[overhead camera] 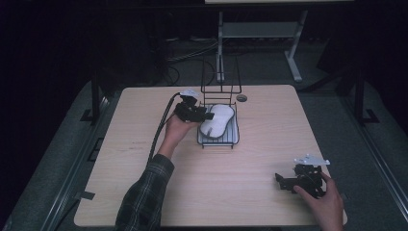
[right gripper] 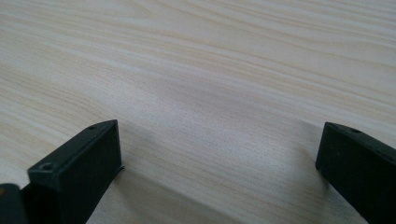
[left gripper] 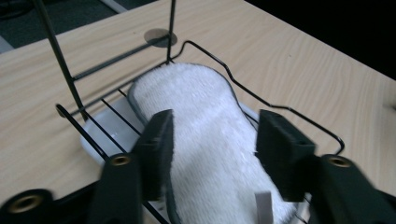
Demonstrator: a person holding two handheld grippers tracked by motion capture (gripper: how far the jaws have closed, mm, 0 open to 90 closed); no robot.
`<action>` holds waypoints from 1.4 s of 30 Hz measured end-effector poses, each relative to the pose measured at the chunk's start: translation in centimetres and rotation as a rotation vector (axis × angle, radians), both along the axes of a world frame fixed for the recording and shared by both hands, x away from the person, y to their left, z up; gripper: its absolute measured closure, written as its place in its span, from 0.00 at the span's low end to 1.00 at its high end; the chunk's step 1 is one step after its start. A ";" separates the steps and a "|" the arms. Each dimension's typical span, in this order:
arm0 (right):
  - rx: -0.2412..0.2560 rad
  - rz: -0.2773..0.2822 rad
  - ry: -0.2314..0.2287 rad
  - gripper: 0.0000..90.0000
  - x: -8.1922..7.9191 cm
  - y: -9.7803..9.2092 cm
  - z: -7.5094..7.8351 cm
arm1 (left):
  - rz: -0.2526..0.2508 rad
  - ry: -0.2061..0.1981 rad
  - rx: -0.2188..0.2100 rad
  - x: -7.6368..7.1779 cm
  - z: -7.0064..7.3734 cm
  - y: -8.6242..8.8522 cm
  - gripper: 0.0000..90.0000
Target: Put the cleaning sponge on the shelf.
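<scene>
A white fluffy oval pad [overhead camera: 217, 120] [left gripper: 205, 107] lies in a black wire rack [overhead camera: 219, 144] [left gripper: 280, 108] with a white drip tray under it, at the table's back middle. My left gripper [overhead camera: 207, 116] [left gripper: 215, 149] reaches in from the rack's left side. It is open, with its jaws standing over the near end of the pad and the left jaw touching the pad's grey edge. My right gripper [overhead camera: 279, 179] [right gripper: 219, 158] rests low at the table's front right, wide open over bare wood with nothing between its jaws.
Tall wire loops [overhead camera: 221, 79] rise at the rack's back end. A small round grey disc [overhead camera: 241, 98] [left gripper: 159, 36] is set in the tabletop just behind the rack. A white desk frame [overhead camera: 260, 33] stands on the floor beyond the table.
</scene>
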State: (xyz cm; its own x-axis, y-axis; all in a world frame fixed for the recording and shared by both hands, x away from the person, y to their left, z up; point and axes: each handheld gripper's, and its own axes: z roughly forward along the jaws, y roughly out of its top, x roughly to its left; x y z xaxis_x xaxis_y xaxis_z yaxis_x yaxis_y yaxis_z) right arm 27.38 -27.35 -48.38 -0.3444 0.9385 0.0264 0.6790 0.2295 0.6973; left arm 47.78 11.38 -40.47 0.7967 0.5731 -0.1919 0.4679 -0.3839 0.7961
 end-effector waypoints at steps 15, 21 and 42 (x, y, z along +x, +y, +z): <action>0.000 0.000 0.000 0.00 0.0 0.0 0.0 | -0.008 0.019 0.053 -1.1 -1.8 0.7 1.00; 0.000 0.000 0.000 0.00 0.0 0.0 0.0 | -0.026 0.037 0.067 -1.3 -2.5 0.4 1.00; 0.000 0.000 0.000 0.00 0.0 0.0 0.0 | -0.074 0.042 0.026 -2.5 -2.2 -0.7 1.00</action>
